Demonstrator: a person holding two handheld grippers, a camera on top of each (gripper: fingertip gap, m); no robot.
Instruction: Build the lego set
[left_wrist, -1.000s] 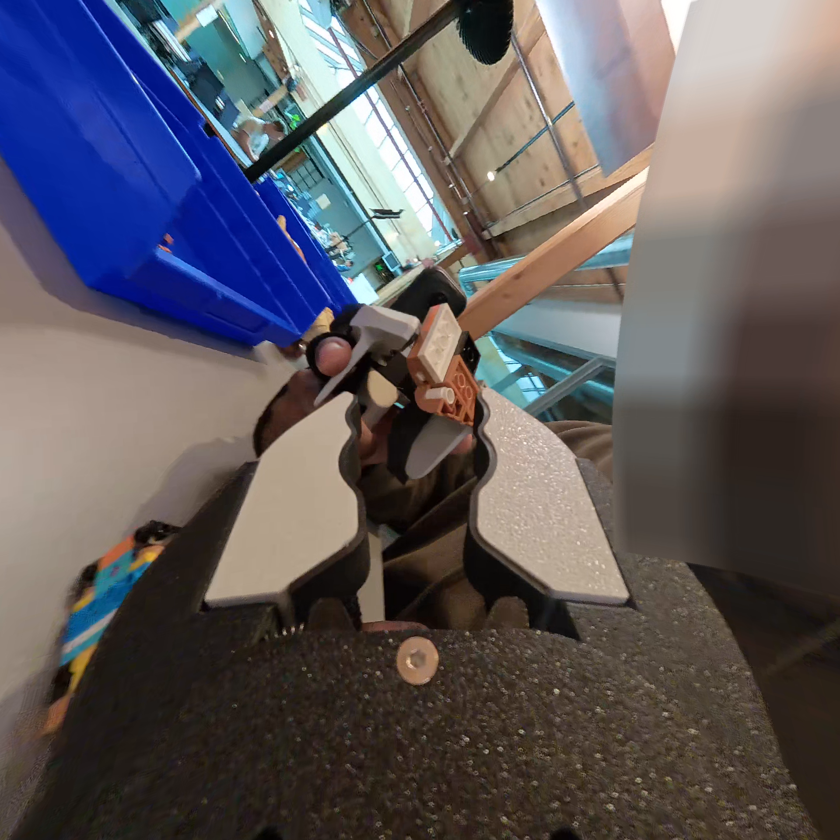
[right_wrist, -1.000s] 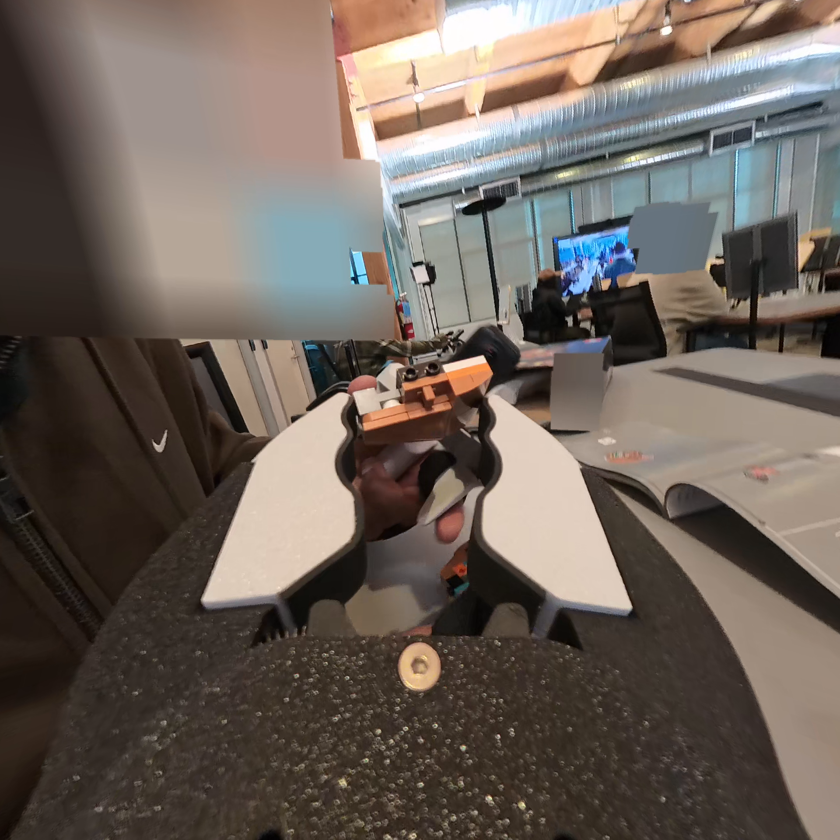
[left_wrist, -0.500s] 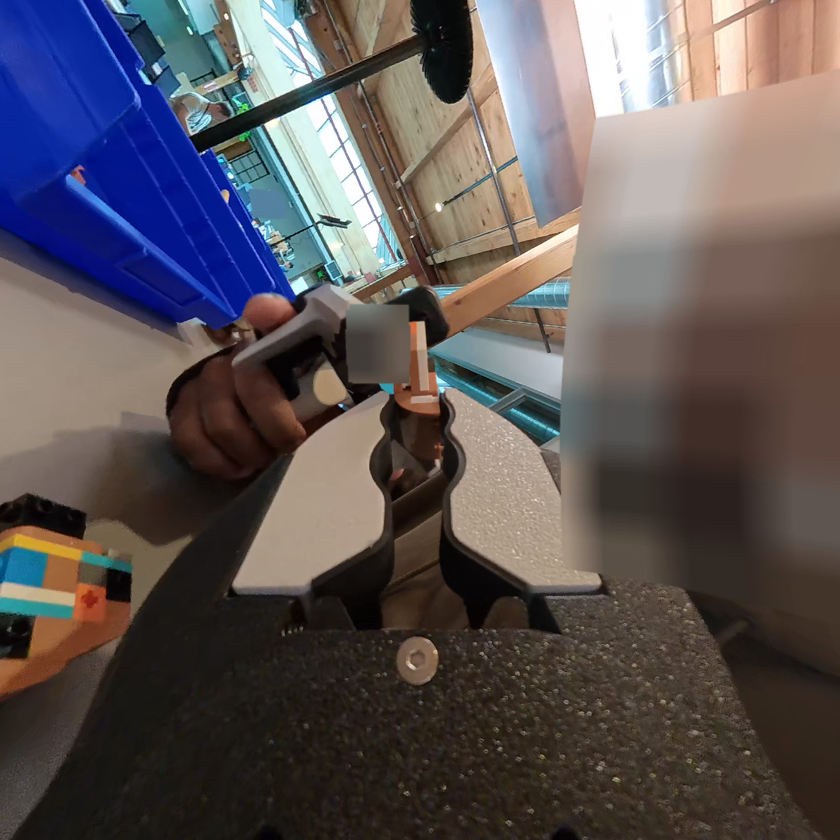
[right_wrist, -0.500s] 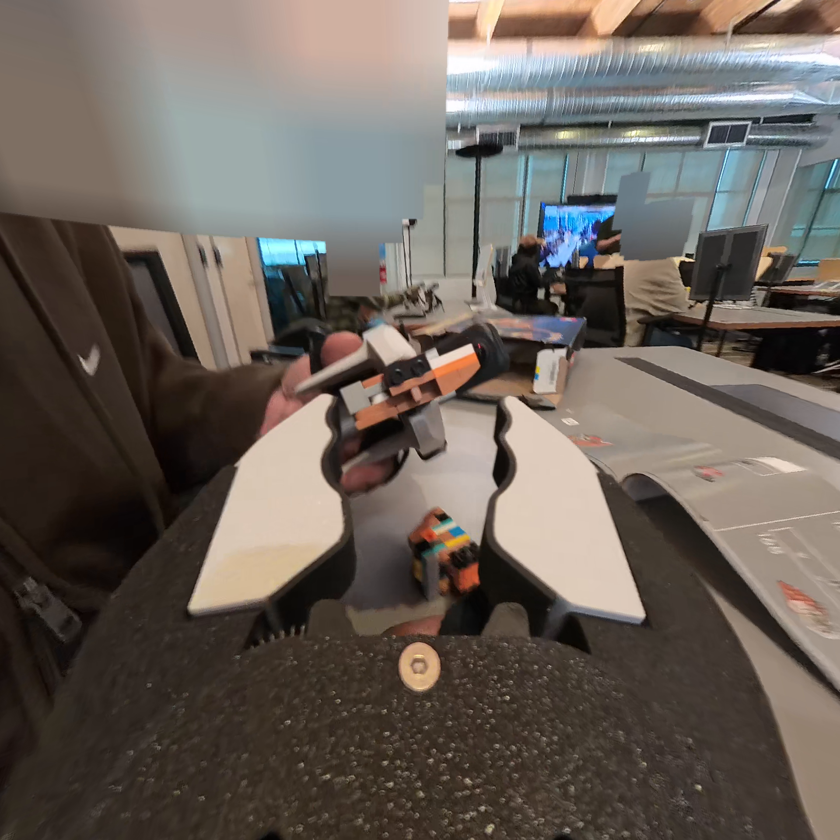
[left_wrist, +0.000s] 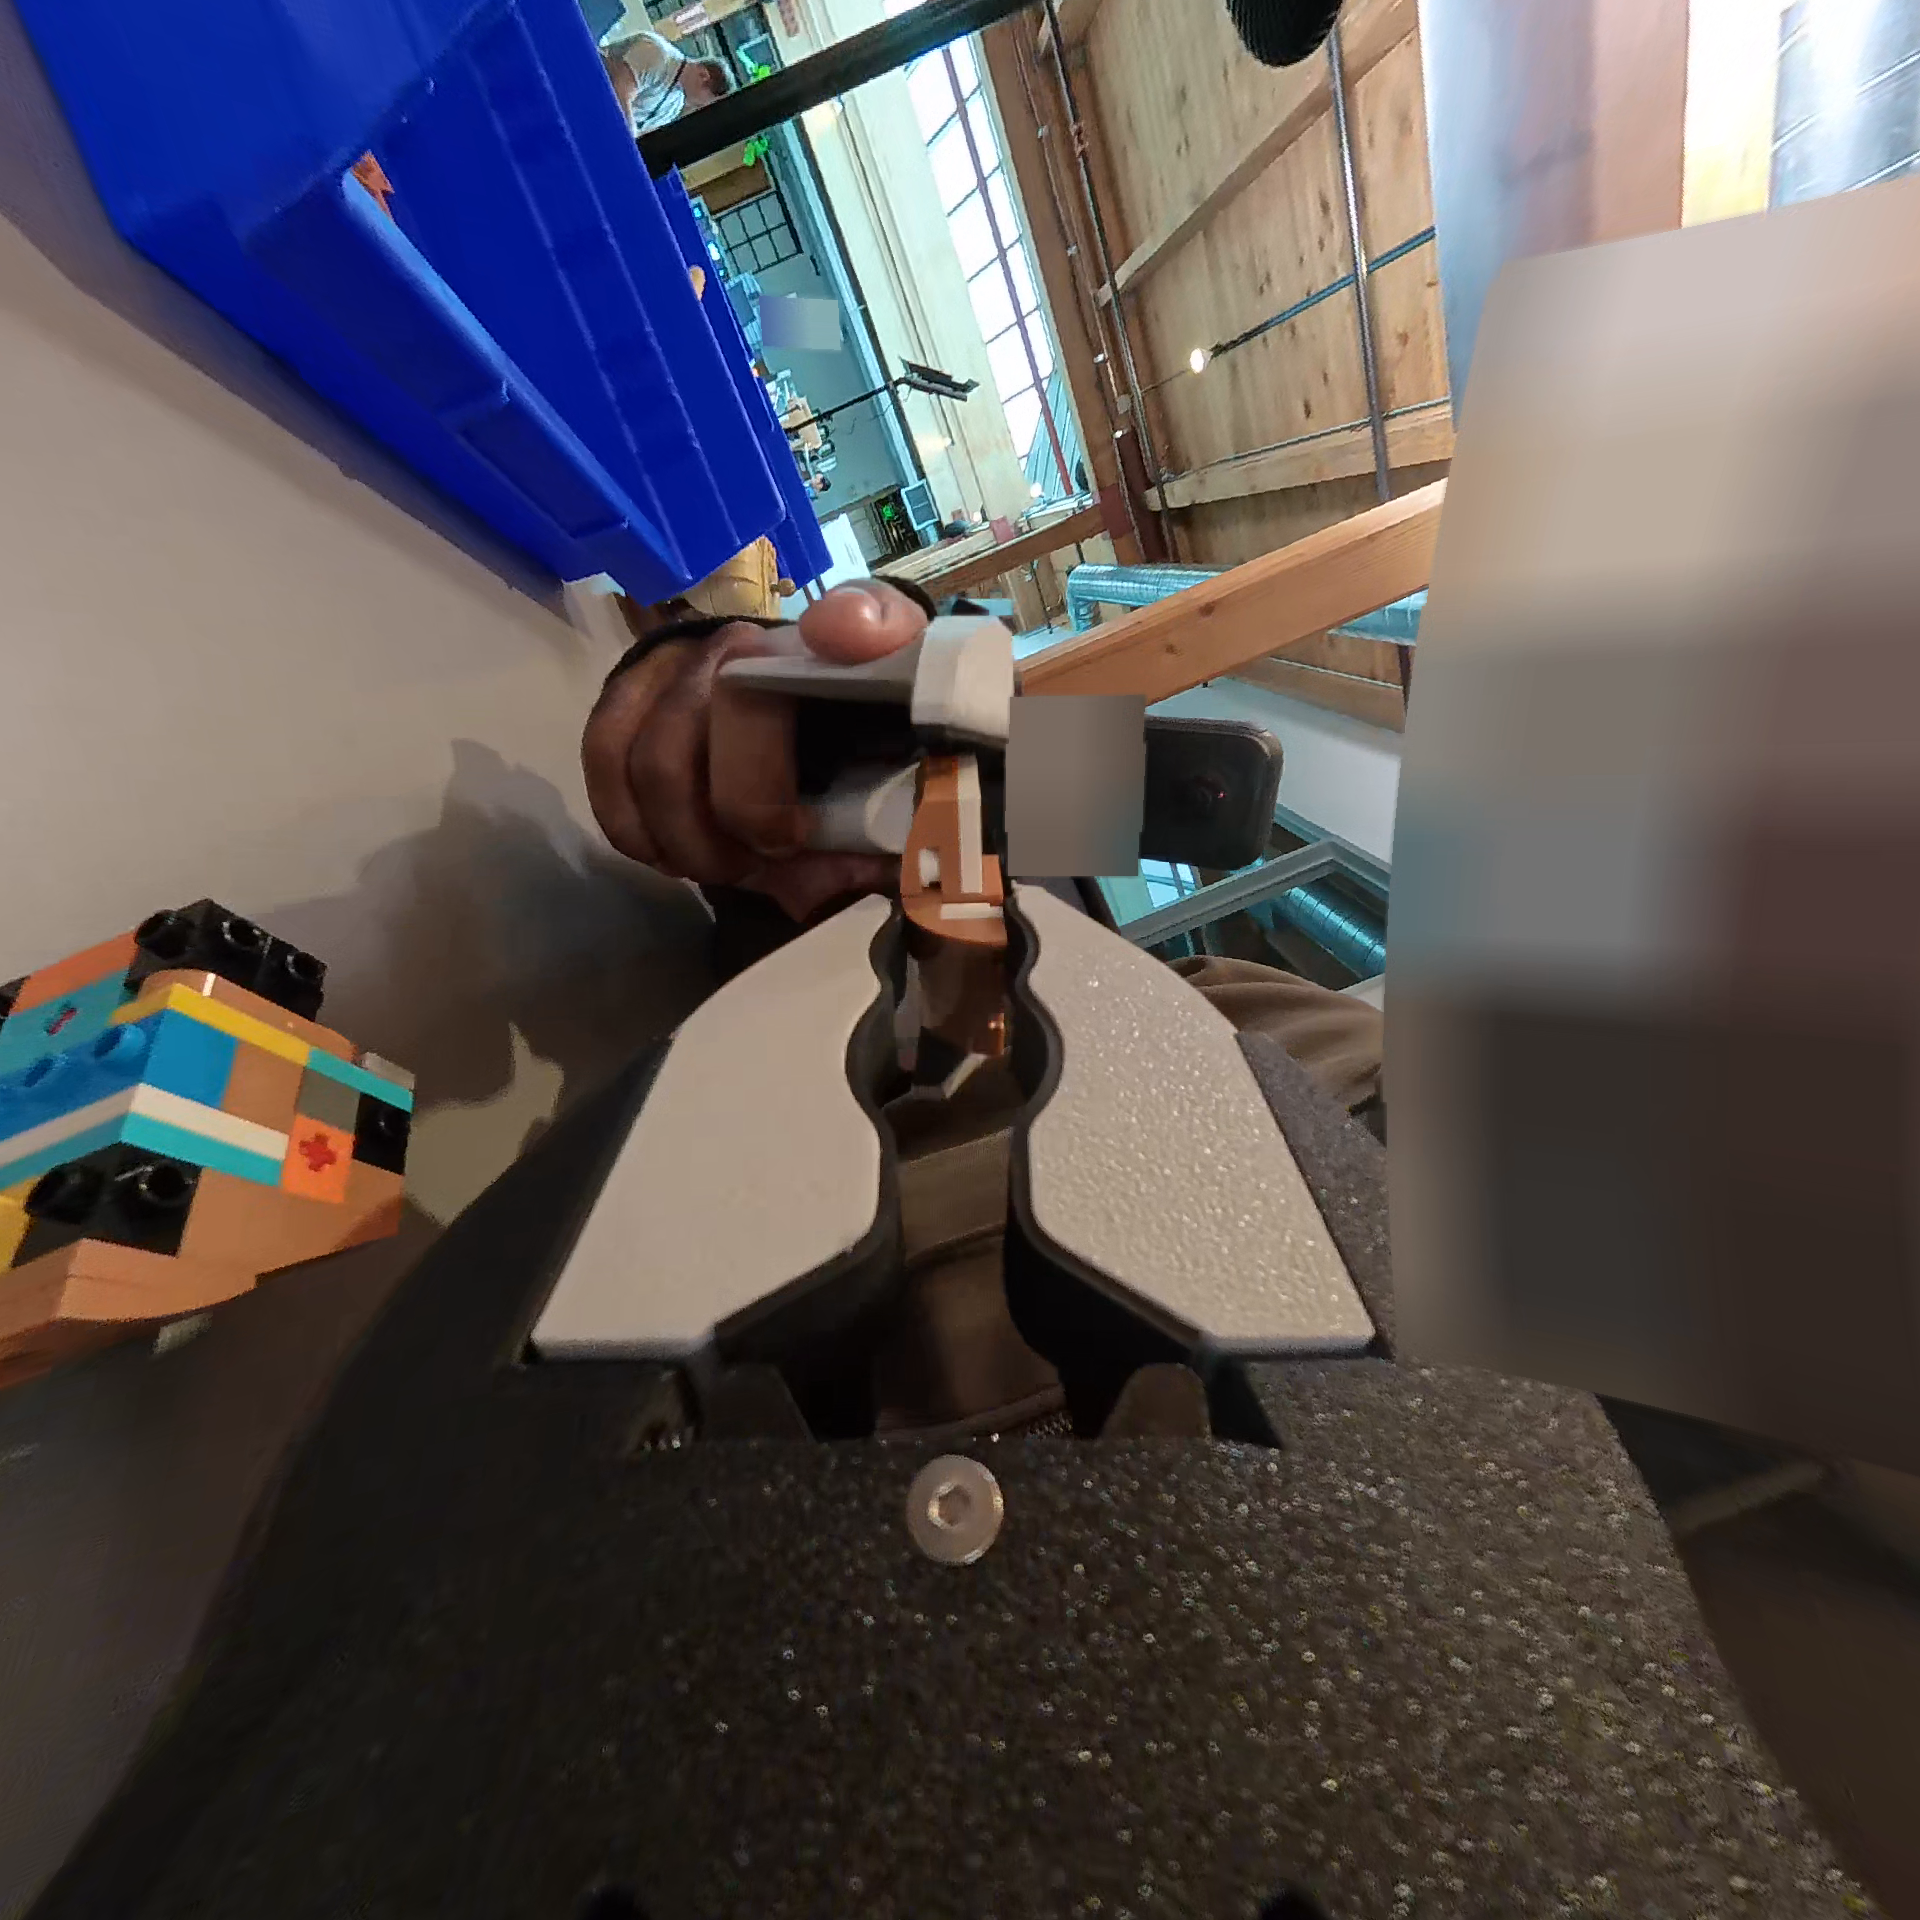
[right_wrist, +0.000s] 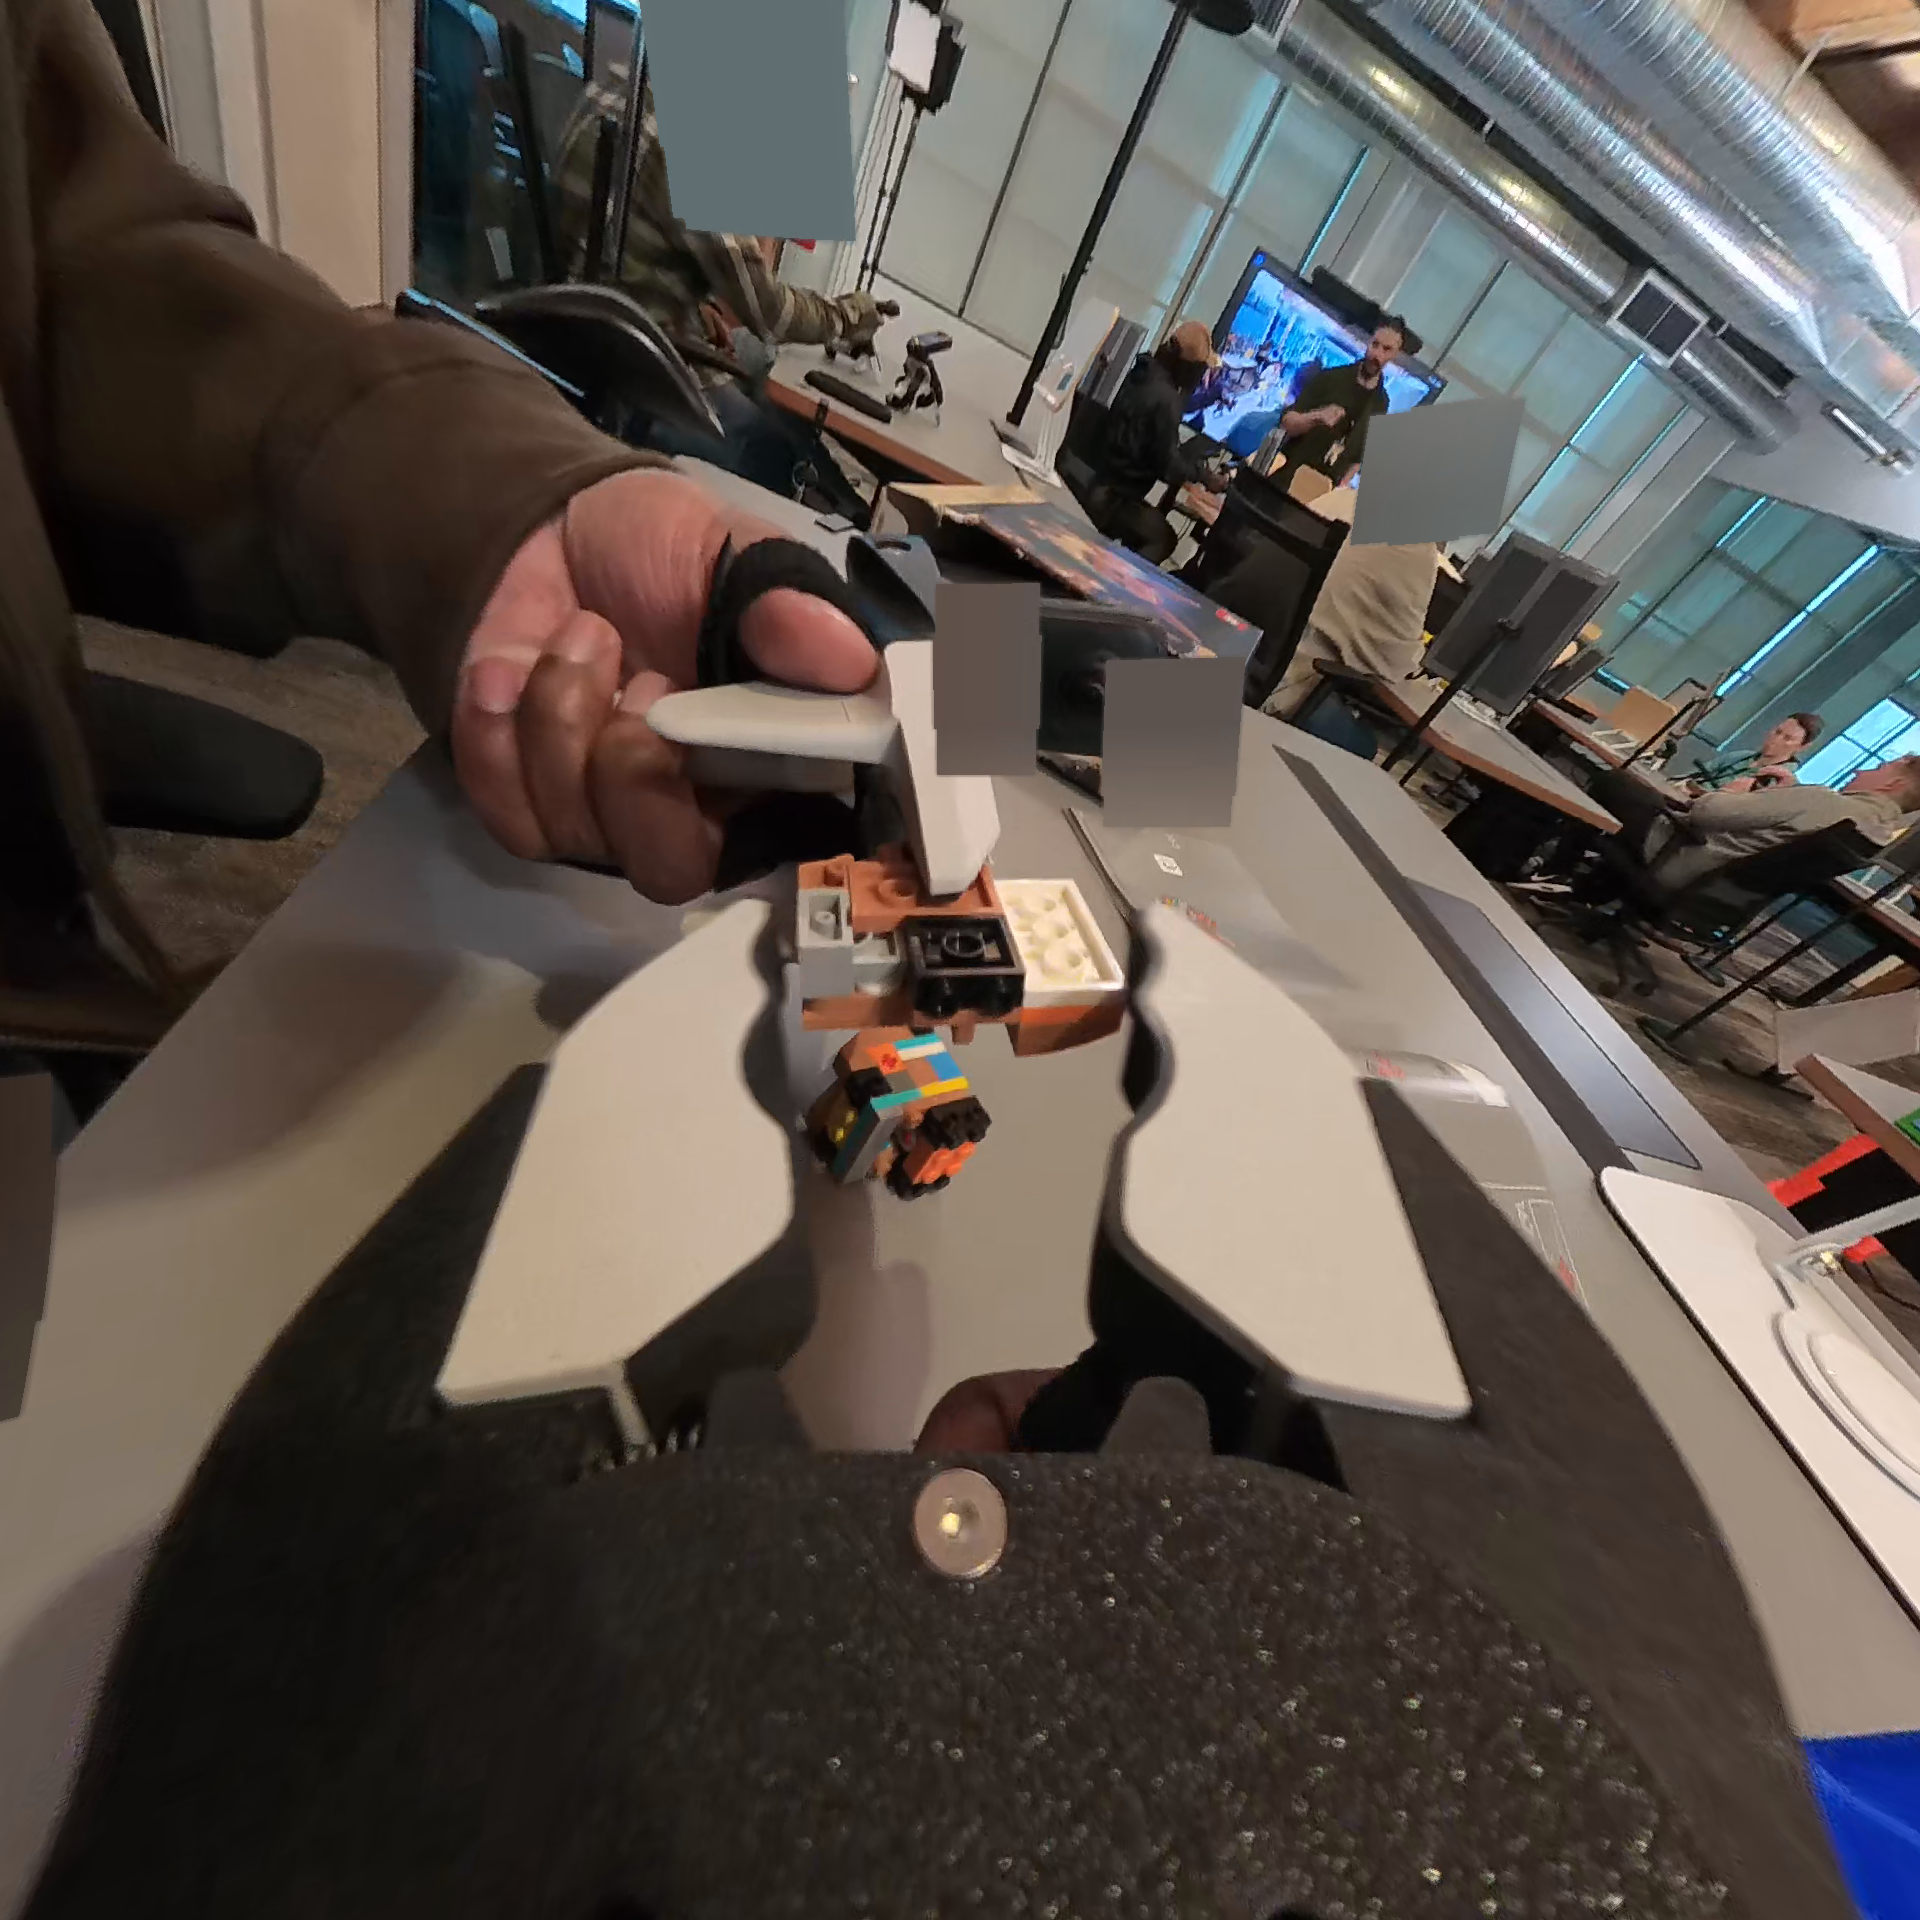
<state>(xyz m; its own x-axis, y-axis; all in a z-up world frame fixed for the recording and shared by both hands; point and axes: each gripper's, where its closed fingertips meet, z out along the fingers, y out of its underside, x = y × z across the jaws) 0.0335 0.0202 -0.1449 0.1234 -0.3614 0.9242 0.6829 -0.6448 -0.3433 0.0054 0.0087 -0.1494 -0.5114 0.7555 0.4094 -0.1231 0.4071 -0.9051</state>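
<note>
My left gripper (left_wrist: 951, 930) is shut on a small brown, white and black lego assembly (left_wrist: 951, 831), which sticks out past its fingertips. In the right wrist view the same assembly (right_wrist: 1060, 935) hangs in the air, pinched by the left gripper's grey fingers (right_wrist: 940, 821), which a hand holds. My right gripper (right_wrist: 951, 935) is open wide, with its tips on either side of the assembly and apart from it. A colourful lego build (right_wrist: 899, 1122) of orange, teal, yellow and black bricks lies on the grey table (right_wrist: 312, 987) below. It also shows in the left wrist view (left_wrist: 156, 1122).
Blue storage bins (left_wrist: 416, 312) stand along the table's far side. An open instruction booklet (right_wrist: 1403, 1060) and a white object (right_wrist: 1766, 1299) lie to the right. A flat lego box (right_wrist: 1091, 561) lies farther back. People sit at desks behind. Left and right tips are no more than a few centimetres apart.
My right gripper let go of the assembly and opened wide. My left gripper closed on it and holds it. Both views tilted down toward the table.
</note>
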